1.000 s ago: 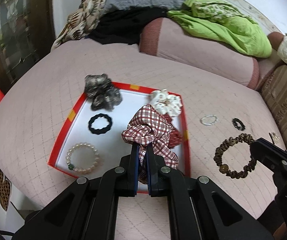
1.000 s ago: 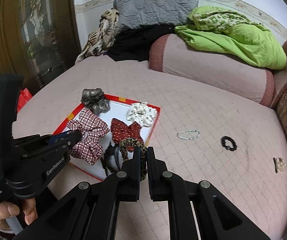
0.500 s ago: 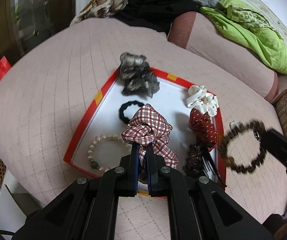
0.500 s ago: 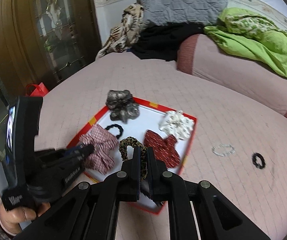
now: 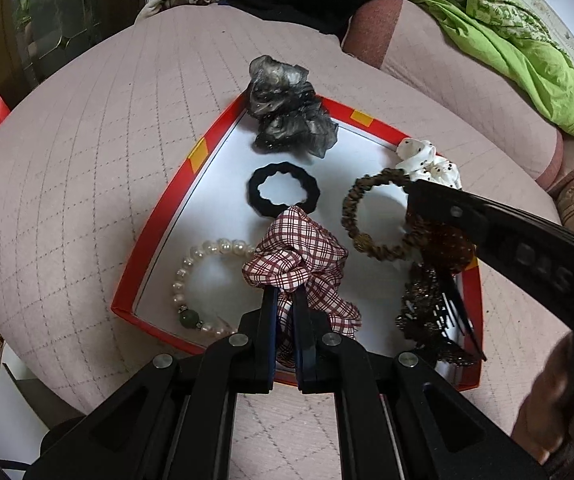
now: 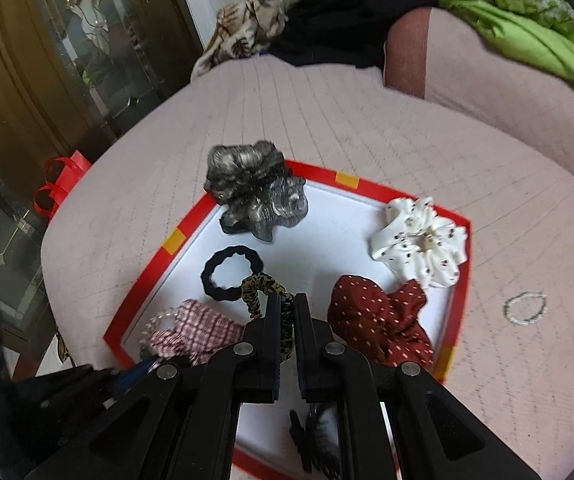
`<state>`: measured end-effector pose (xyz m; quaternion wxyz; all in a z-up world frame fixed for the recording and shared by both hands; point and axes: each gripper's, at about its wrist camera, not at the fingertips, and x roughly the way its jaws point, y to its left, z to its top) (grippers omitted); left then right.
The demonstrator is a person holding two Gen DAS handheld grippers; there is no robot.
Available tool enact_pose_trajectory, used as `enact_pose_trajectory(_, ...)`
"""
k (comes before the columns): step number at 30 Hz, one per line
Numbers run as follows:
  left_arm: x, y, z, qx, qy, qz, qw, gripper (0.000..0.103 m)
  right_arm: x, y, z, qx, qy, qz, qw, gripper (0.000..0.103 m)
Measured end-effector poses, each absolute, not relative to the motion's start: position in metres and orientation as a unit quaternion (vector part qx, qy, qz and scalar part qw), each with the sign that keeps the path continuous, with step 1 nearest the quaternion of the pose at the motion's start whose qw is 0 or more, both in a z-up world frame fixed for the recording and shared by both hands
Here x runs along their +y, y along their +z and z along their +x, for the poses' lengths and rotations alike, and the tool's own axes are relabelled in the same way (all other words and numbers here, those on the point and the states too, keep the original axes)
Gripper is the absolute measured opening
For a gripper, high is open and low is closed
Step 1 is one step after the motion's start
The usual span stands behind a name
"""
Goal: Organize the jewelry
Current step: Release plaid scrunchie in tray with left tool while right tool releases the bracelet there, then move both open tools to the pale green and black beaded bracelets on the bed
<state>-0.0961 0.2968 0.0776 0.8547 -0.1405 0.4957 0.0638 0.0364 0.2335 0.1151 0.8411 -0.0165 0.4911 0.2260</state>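
While the plaid scrunchie (image 5: 299,256) hangs pinched in the closed left claw (image 5: 285,300) over the red tray (image 5: 159,220), just above the pearl bracelet (image 5: 191,276), it is best lowered onto bare white floor beside the black hair tie (image 5: 283,194) before letting go. The right claw (image 6: 287,312), clamped on the leopard-print scrunchie (image 6: 263,286), should likewise release over a free patch, clear of the red dotted scrunchie (image 6: 379,320). Beyond the tray, a clear bead bracelet (image 6: 525,308) waits on the bed (image 6: 327,120).
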Motion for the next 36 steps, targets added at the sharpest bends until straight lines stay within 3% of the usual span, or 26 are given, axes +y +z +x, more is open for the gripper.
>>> enact_pose_trajectory(9,0.299,0.078,-0.095,0.492,0.067,-0.142,0.856,0.011,0.236,0.097,0.050,0.507,0.223,-0.014,0.833,0.010)
enact_pose_trajectory(10,0.298,0.079,-0.095,0.492,0.068,-0.142,0.856,0.011,0.236,0.097,0.050,0.507,0.224,-0.013,0.832,0.013)
enact_pose_trajectory(13,0.297,0.081,-0.095,0.491,0.069,-0.140,0.857,0.013,0.232,0.102,0.048,0.503,0.224,-0.006,0.835,0.040)
enact_pose_trajectory(14,0.296,0.082,-0.096,0.490,0.069,-0.140,0.858,0.015,0.230,0.105,0.047,0.498,0.225,-0.004,0.837,0.044)
enact_pose_trajectory(24,0.285,0.108,-0.106,0.465,0.083,-0.122,0.873,0.041,0.218,0.138,0.029,0.468,0.233,0.001,0.853,0.044)
enact_pose_trajectory(36,0.254,0.140,-0.125,0.444,0.082,-0.093,0.887,0.043,0.142,0.163,-0.005,0.446,0.200,0.035,0.872,0.048)
